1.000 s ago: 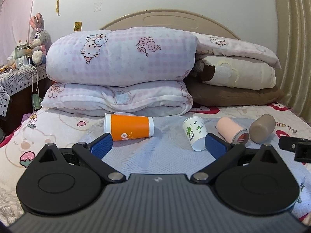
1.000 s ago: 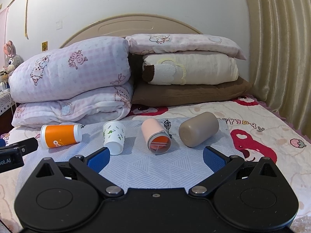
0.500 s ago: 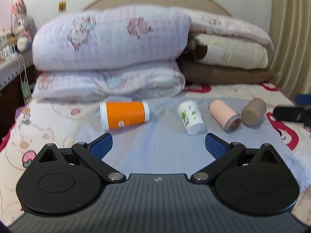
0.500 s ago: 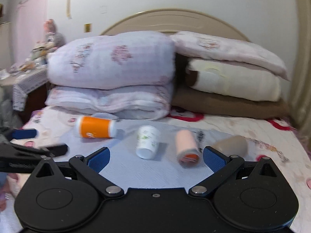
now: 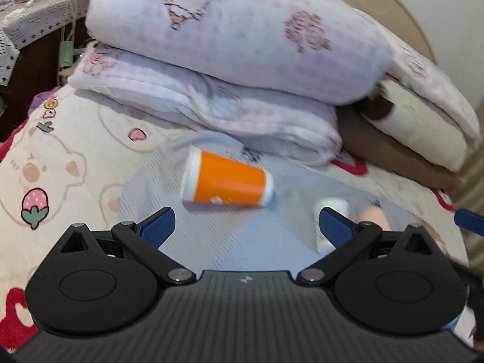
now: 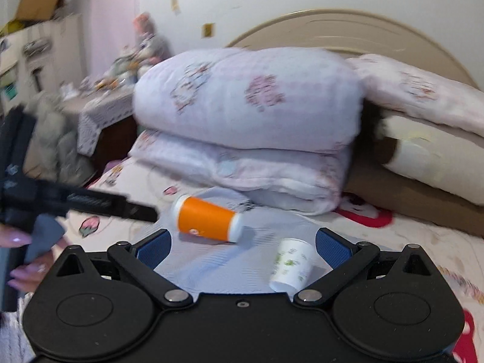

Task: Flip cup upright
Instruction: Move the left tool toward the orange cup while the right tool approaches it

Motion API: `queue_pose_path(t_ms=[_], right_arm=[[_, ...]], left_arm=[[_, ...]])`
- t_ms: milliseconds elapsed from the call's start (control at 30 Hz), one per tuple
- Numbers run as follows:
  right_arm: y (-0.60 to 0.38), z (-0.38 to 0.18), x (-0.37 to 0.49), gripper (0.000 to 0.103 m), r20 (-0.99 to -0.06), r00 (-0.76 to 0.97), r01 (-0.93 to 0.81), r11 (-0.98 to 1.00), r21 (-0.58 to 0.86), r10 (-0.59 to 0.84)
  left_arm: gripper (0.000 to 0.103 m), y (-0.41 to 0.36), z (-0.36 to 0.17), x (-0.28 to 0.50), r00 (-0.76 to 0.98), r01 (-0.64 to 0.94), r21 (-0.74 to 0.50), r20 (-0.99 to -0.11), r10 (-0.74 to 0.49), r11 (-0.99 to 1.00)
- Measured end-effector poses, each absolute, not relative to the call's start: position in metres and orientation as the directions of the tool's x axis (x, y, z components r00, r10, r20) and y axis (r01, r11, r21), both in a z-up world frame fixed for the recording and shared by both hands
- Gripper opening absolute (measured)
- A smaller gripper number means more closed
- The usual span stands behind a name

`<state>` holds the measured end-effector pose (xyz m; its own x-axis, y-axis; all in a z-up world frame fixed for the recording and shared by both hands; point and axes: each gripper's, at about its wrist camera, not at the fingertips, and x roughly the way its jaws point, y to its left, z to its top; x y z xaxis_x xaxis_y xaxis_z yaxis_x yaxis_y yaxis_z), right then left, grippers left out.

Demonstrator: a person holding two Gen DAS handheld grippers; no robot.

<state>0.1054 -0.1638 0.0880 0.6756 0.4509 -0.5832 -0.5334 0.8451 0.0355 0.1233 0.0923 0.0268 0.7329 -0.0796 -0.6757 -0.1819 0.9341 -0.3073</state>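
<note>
An orange cup [image 5: 228, 183] with white ends lies on its side on a pale blue mat [image 5: 230, 242] on the bed. My left gripper [image 5: 245, 224] is open and empty, just short of the cup. A white cup with green print [image 6: 291, 263] lies on its side to the orange cup's right; it shows in the left wrist view [image 5: 331, 208] behind my right finger. A pink cup [image 5: 373, 216] shows partly further right. My right gripper [image 6: 243, 245] is open and empty, facing the orange cup [image 6: 207, 218]. The left gripper's finger [image 6: 99, 203] shows at that view's left.
Folded pink quilts [image 5: 230, 48] and stacked pillows [image 5: 417, 127] sit against the headboard behind the cups. A bedside table [image 6: 106, 112] with clutter stands to the left of the bed. The printed bedsheet [image 5: 60, 175] surrounds the mat.
Both grippers have swung left and moved closer toward the orange cup. The brown cup has left both views. Both stay open.
</note>
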Motion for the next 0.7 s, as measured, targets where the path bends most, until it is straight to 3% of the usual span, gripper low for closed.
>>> queue_pose_path(t_ms=[133, 333, 567, 700], right_arm=[[-0.134, 0.075, 0.122, 0.103, -0.634, 0.595, -0.635, 0.772, 0.005, 0.494], [-0.094, 0.042, 0.134, 0.102, -0.696, 0.500, -0.737, 0.675, -0.029, 0.515], [-0.036, 0.014, 0.156, 0.102, -0.735, 0.455, -0.855, 0.478, -0.202, 0.503], [-0.018, -0.007, 0.179, 0.101, -0.753, 0.467, -0.869, 0.400, -0.292, 0.464]], left_arm=[[0.101, 0.110, 0.005, 0.139, 0.761, -0.238, -0.443, -0.638, -0.117, 0.865], [0.101, 0.127, -0.019, 0.149, 0.752, -0.285, -0.464, -0.651, -0.104, 0.839], [0.099, 0.154, -0.059, 0.171, 0.717, -0.328, -0.613, -0.657, -0.233, 0.718], [0.097, 0.151, -0.084, 0.180, 0.718, -0.326, -0.717, -0.611, -0.332, 0.616]])
